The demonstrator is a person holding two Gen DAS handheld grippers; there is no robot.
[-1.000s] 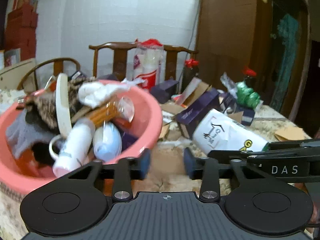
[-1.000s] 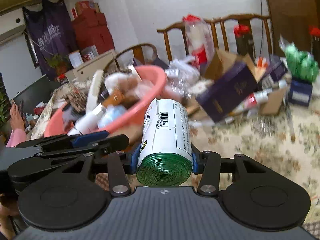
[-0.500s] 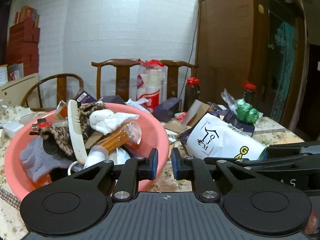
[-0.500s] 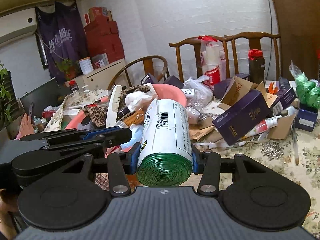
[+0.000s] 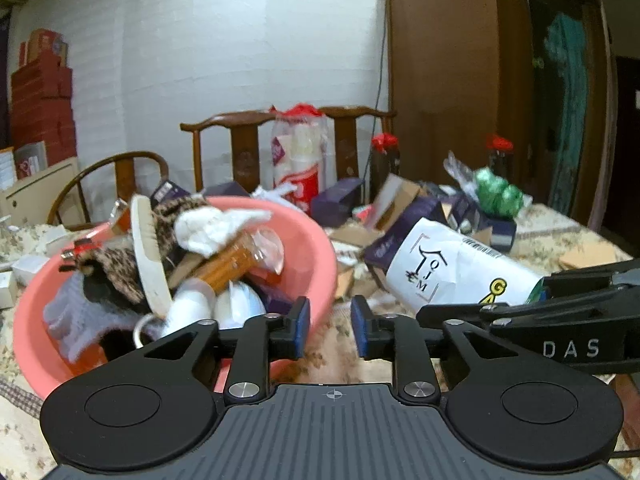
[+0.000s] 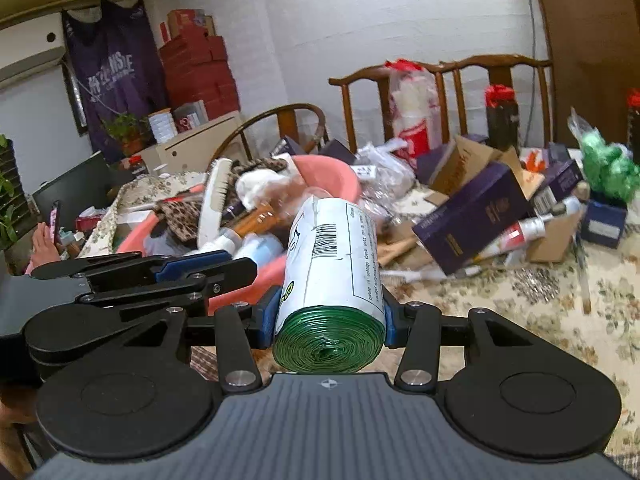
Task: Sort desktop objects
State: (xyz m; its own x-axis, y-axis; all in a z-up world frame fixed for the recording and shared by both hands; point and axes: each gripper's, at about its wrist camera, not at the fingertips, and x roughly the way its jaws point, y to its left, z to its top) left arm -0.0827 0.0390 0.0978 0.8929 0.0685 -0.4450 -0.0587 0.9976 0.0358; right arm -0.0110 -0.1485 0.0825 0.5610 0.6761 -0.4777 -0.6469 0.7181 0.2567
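While our right gripper [image 6: 330, 320] clamps the bag roll [image 6: 332, 276] at lower centre, its long axis points away toward the pink basin [image 6: 336, 178]; our left gripper [image 5: 330, 330] is parted, empty.

Pink basin [image 5: 320, 256] beside white-wrapped roll [image 5: 452, 276]
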